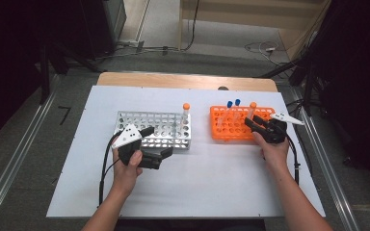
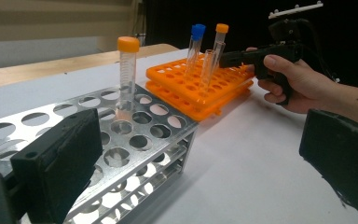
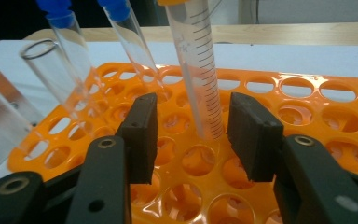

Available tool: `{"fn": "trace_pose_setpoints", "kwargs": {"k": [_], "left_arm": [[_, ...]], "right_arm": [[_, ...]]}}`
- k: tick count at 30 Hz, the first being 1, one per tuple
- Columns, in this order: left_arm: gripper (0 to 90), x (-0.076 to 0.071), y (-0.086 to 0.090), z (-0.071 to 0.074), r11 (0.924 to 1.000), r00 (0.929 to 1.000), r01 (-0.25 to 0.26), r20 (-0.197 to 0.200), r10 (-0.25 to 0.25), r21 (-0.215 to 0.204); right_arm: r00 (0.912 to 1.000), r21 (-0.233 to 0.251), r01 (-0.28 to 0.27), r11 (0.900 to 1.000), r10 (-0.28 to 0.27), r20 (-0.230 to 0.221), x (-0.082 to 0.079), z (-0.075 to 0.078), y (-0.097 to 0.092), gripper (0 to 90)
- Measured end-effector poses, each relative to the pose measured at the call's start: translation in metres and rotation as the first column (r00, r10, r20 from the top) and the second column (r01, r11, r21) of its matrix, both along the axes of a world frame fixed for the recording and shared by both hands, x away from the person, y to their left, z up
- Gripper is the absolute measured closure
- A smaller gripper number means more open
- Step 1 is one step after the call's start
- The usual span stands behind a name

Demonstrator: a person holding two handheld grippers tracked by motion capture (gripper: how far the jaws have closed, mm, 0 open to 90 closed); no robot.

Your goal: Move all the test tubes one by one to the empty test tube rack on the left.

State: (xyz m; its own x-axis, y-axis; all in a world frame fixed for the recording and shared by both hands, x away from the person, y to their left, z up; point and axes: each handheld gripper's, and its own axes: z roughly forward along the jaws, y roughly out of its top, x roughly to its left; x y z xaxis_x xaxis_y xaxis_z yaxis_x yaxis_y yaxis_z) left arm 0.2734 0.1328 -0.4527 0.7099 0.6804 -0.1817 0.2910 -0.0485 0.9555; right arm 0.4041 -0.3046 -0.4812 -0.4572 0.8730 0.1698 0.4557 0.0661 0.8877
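— Orange rack [image 1: 231, 126] on my right, metal rack [image 1: 154, 129] on my left: why are the tubes split between them like that?

— My guess is that I'm moving tubes across, one at a time. The metal rack has a single orange-capped tube [image 2: 127, 74] standing upright in a hole near its far corner. The orange rack has several: two blue-capped ones [image 3: 65, 28] leaning, an open one with no cap [image 3: 51, 70], and the graduated orange-capped tube [image 3: 200, 70] I'm going for.

— And your right gripper [image 3: 193, 135]?

— It's low over the orange rack, with the jaws either side of the graduated tube's lower part. They're partly closed, but in the right gripper view there's a gap on both sides of the tube, so the pads aren't pressing on it. Nothing is gripped yet. The tube sits in its hole, tilted a little.

— Why come in so low?

— Gripping near the rack probably keeps the tube from swinging when I lift, and it stays clear of the leaning blue-capped tubes behind.

— What's the left gripper [image 1: 156, 144] doing?

— It's just in front of the metal rack's near edge, jaws wide apart and holding nothing. One jaw is beside the rack's edge; I can't tell if it touches. I'd say it's there to steady the rack.
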Motion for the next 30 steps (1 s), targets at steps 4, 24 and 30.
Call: {"fn": "trace_pose_setpoints", "kwargs": {"k": [4, 24, 30], "left_arm": [[0.0, 0.000, -0.001, -0.001, 1.0000, 1.0000, 0.004, 0.000, -0.004, 0.008], [0.0, 0.001, -0.005, -0.004, 0.9995, 0.9999, 0.011, -0.011, -0.010, 0.028], [0.0, 0.001, -0.004, -0.004, 0.9996, 0.9999, 0.006, -0.011, -0.006, 0.026]], "right_arm": [[0.9997, -0.014, 0.023, 0.9996, -0.023, 0.005, 0.005, -0.002, 0.004, 57.7], [0.9954, -0.036, 0.077, 0.9964, -0.075, 0.060, 0.008, 0.003, 0.008, 73.0], [0.9936, -0.008, 0.062, 0.9980, -0.061, 0.095, 0.001, 0.014, 0.002, 73.0]]}}
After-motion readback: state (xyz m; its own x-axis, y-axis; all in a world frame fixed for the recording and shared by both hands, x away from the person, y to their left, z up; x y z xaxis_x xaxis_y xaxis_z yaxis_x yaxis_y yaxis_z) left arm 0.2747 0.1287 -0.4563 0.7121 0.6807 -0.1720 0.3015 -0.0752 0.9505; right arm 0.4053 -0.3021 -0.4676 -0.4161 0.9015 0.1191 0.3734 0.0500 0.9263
